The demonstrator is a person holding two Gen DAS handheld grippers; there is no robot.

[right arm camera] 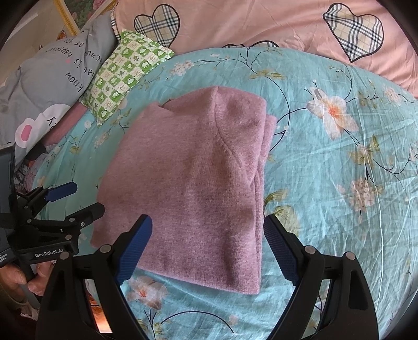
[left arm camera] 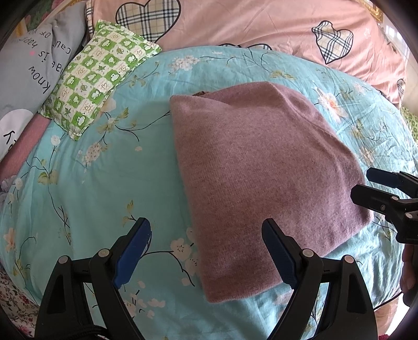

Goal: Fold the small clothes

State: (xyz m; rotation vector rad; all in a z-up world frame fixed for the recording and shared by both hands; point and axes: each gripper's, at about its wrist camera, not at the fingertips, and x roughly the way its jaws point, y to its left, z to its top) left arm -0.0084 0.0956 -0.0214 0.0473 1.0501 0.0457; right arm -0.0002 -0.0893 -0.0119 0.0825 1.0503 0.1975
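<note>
The mauve knitted sweater (left arm camera: pixel 263 167) lies folded into a compact rectangle on the turquoise floral bedsheet (left arm camera: pixel 91 183), roughly in the middle of the bed. Its surface is smooth and fuzzy, with layered edges showing along its right side in the right wrist view, where a curved seam crosses the top layer. A sliver of brownish inner fabric peeks out at its far edge.

The left gripper (left arm camera: pixel 206 248) hangs above the near left corner of the sweater with its blue-padded jaws spread wide; nothing is between them but the sheet and the sweater's near edge below, and they pinch nothing. The right gripper (right arm camera: pixel 207 245) hovers over the near edge of the sweater, its jaws likewise spread wide and holding nothing. Whether any fingertip touches the knit cannot be told. Each gripper shows at the side of the other's view, beside the sweater's near corners, also gaping.

To the far left of the sweater, a small green-and-white checked pillow (left arm camera: pixel 96 75) rests on the sheet. Beyond it at the far left lies a grey quilt with printed lettering (left arm camera: pixel 34 60). Along the far side spreads a pink cover with plaid hearts (left arm camera: pixel 248 23). In the right wrist view, a person's fingers (right arm camera: pixel 28 279) grip the left gripper's handle at the near left.
</note>
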